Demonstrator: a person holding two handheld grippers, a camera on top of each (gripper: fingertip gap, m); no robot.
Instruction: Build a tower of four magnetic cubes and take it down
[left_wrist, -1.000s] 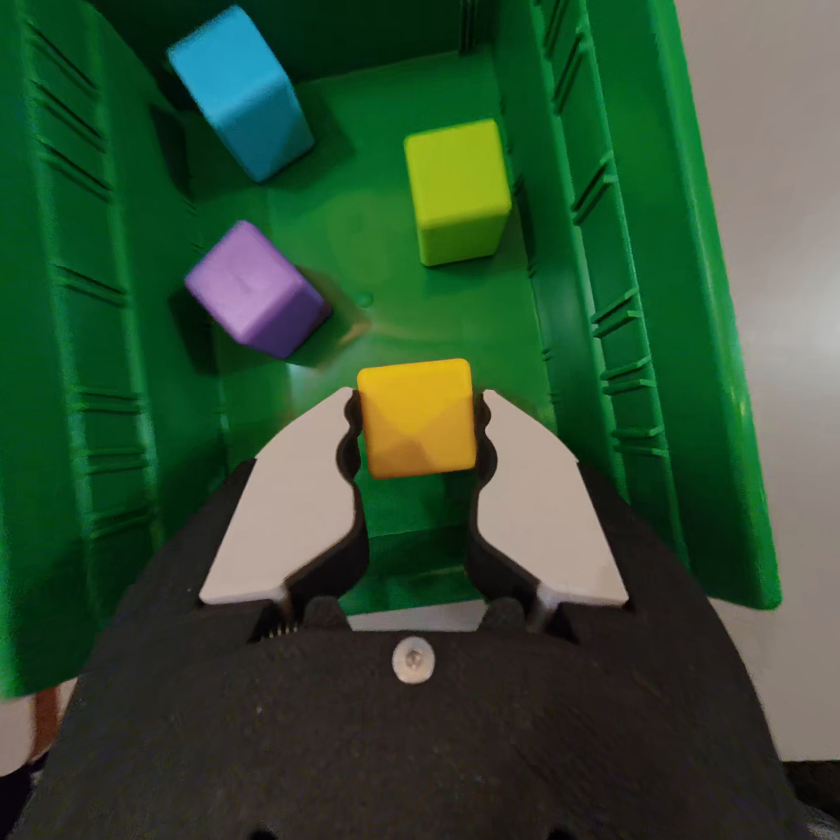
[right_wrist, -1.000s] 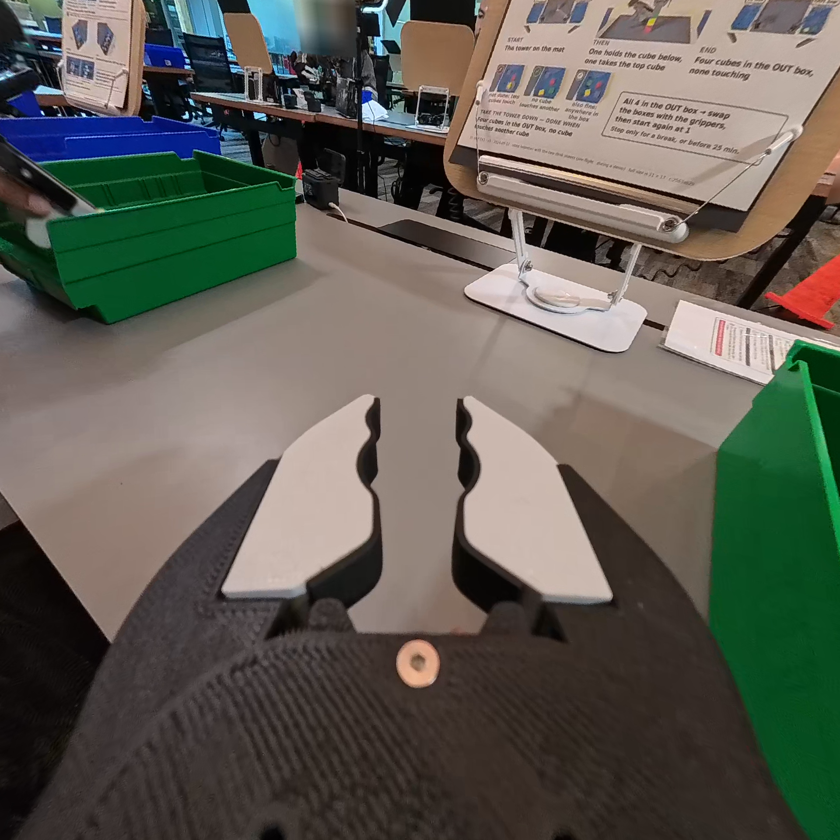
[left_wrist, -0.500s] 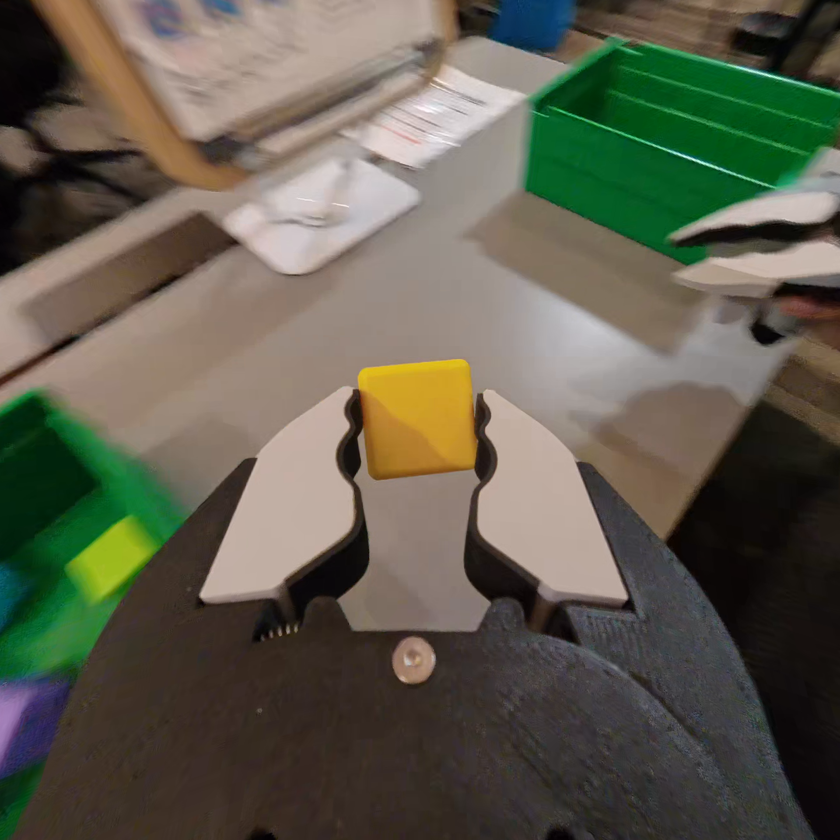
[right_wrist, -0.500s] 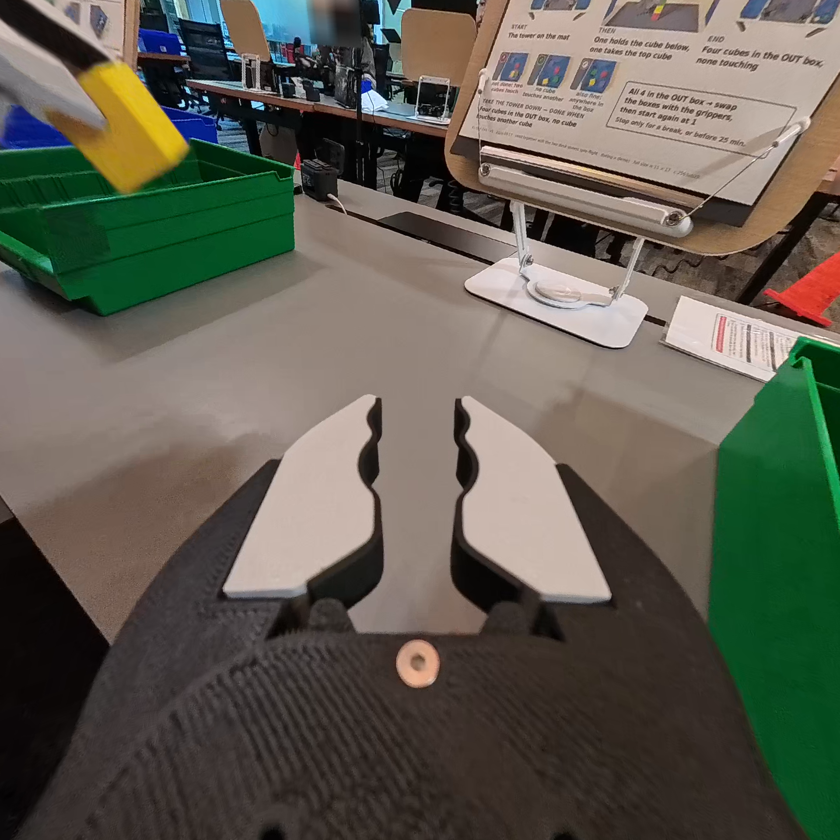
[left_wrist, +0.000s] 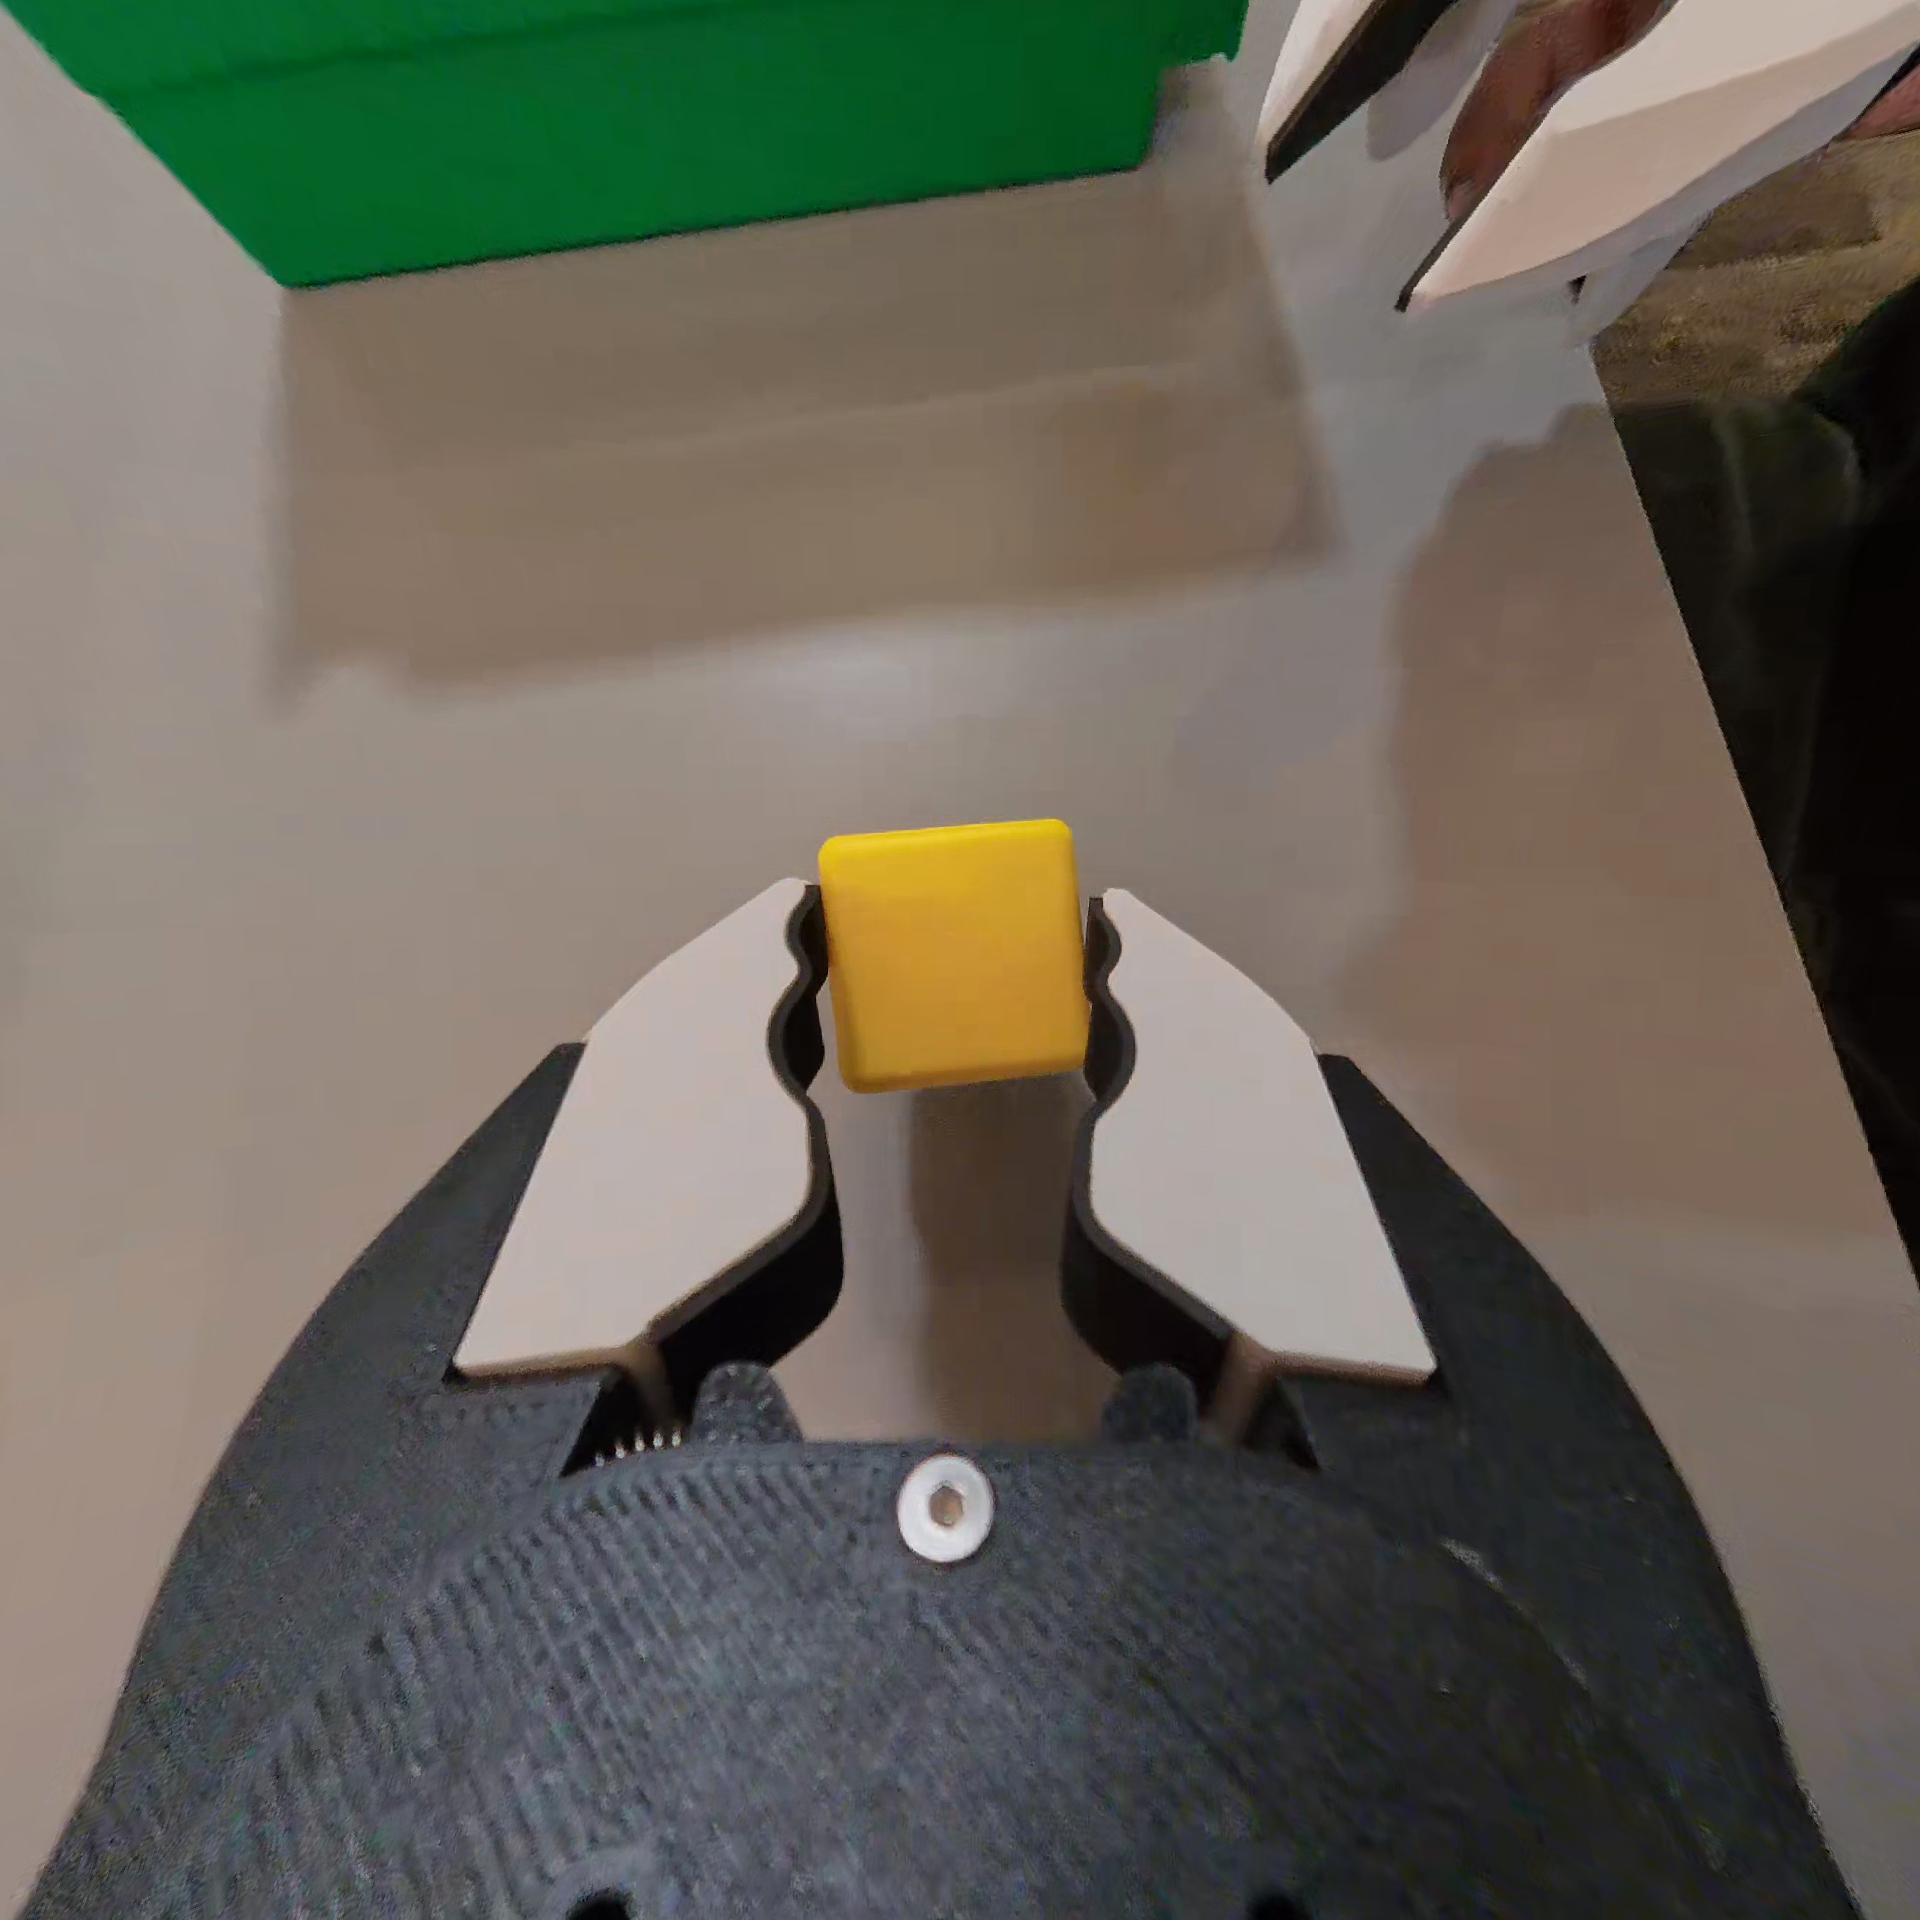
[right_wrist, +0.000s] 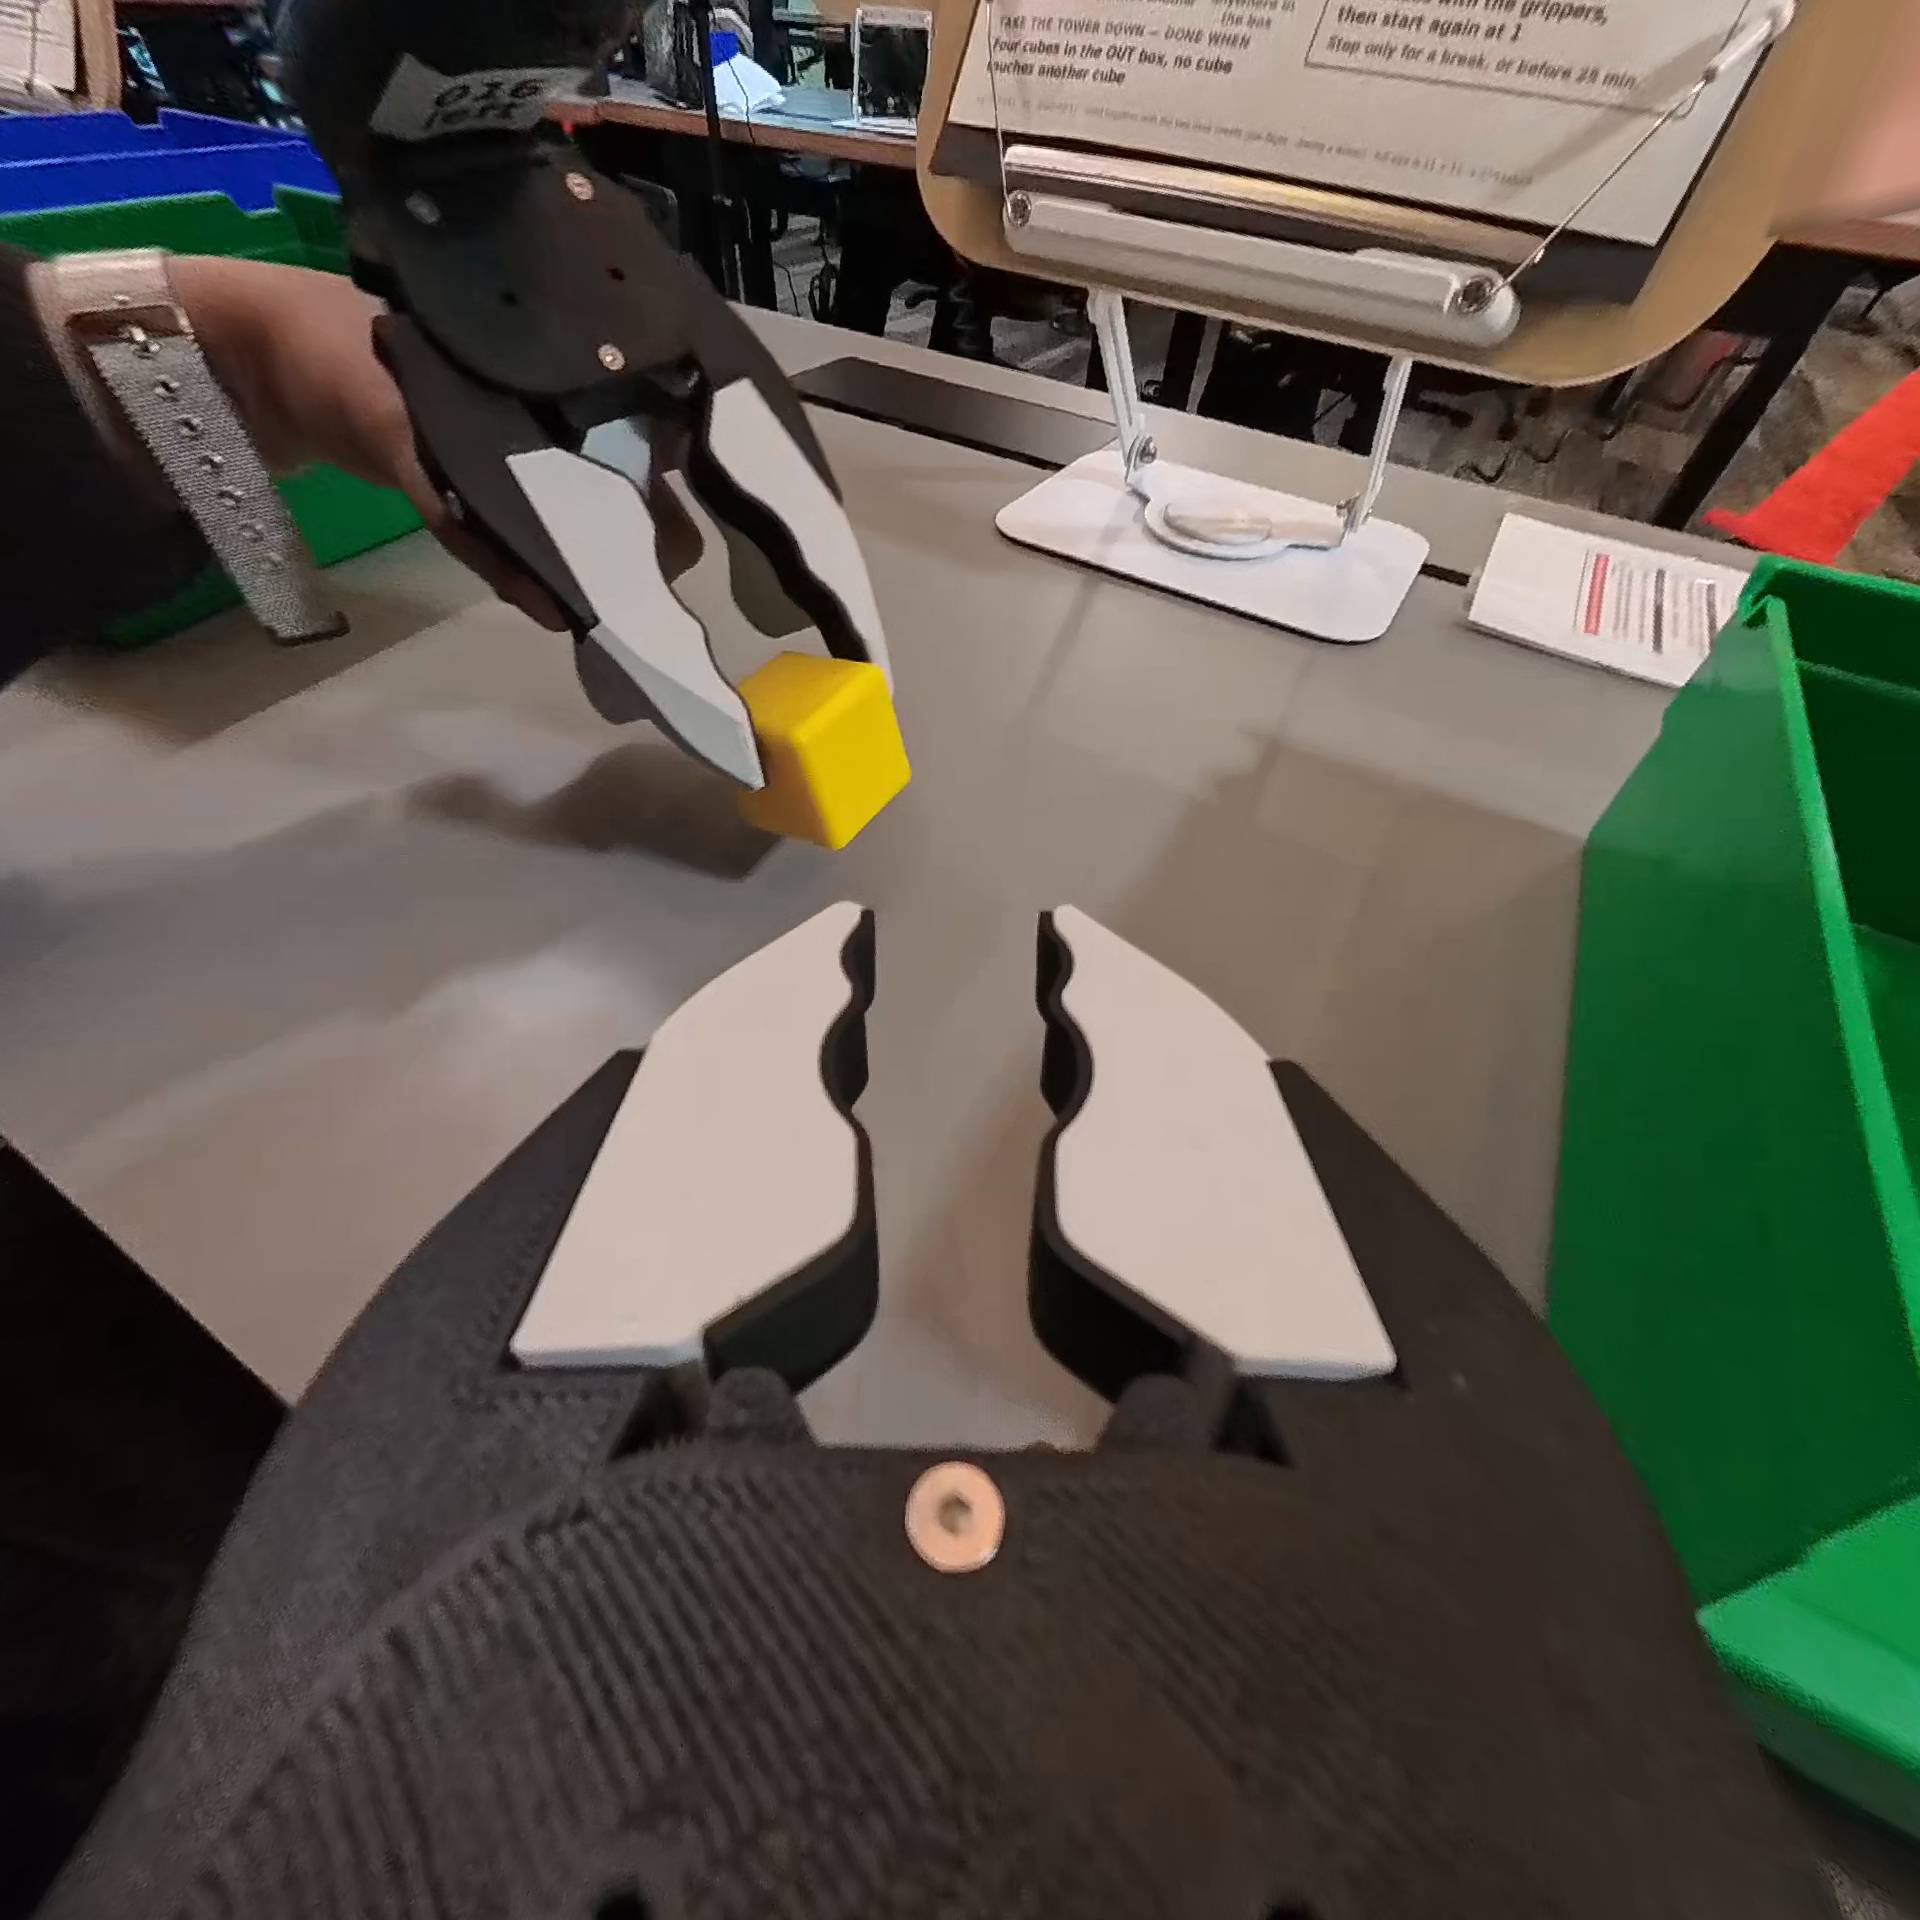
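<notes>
- Left claw (left_wrist: 951, 961) pinches a yellow cube (left_wrist: 951, 956) just above the grey bench (left_wrist: 623, 727).
- Right claw (right_wrist: 954, 935) hangs spread and empty beside a green bin (right_wrist: 1714, 1143).

I see a yellow cube (left_wrist: 951, 954) with rounded edges pinched at its 2 side faces between the tips of my left claw (left_wrist: 951, 961), held just above the grey worktop (left_wrist: 623, 727) with a shadow under it. My right claw (right_wrist: 954, 997) hovers near it, fingers parted and empty, with a green bin (right_wrist: 1714, 1195) just to its right.
</notes>
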